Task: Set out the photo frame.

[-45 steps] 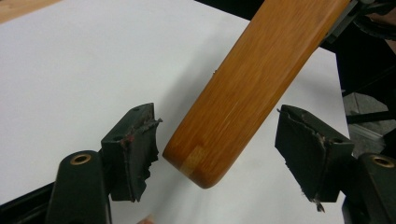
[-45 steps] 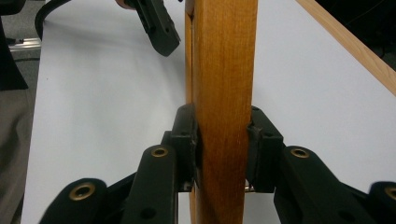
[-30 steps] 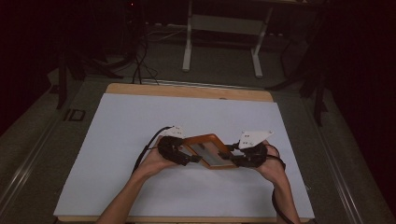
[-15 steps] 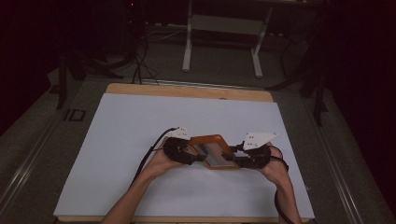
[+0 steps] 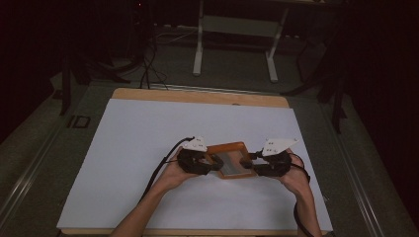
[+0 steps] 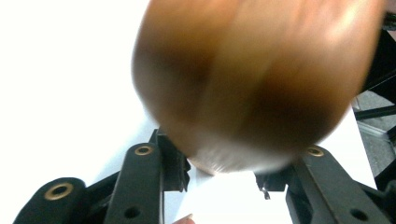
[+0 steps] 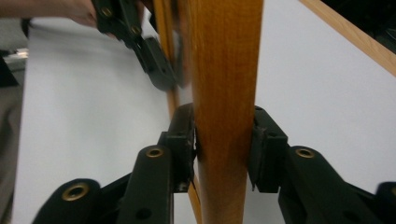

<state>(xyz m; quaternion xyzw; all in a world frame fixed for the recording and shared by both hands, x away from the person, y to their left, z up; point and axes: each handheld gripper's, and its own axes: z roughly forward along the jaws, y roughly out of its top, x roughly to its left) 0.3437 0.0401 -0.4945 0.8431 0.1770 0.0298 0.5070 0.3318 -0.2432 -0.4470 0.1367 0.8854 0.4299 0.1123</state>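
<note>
White-covered table (image 5: 148, 148) with a bare wooden far edge, dim room behind, metal stand legs (image 5: 234, 47) and cables on the floor, wooden frame (image 5: 231, 159) right of table centre, right gripper (image 7: 224, 144) clenched on its edge, left gripper (image 6: 224, 172) jaws just closing around the other edge, contact unclear.

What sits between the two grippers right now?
In the high view, a wooden frame with a grey panel spans the gap between the left gripper and the right gripper. The right gripper view shows its edge clamped.
</note>
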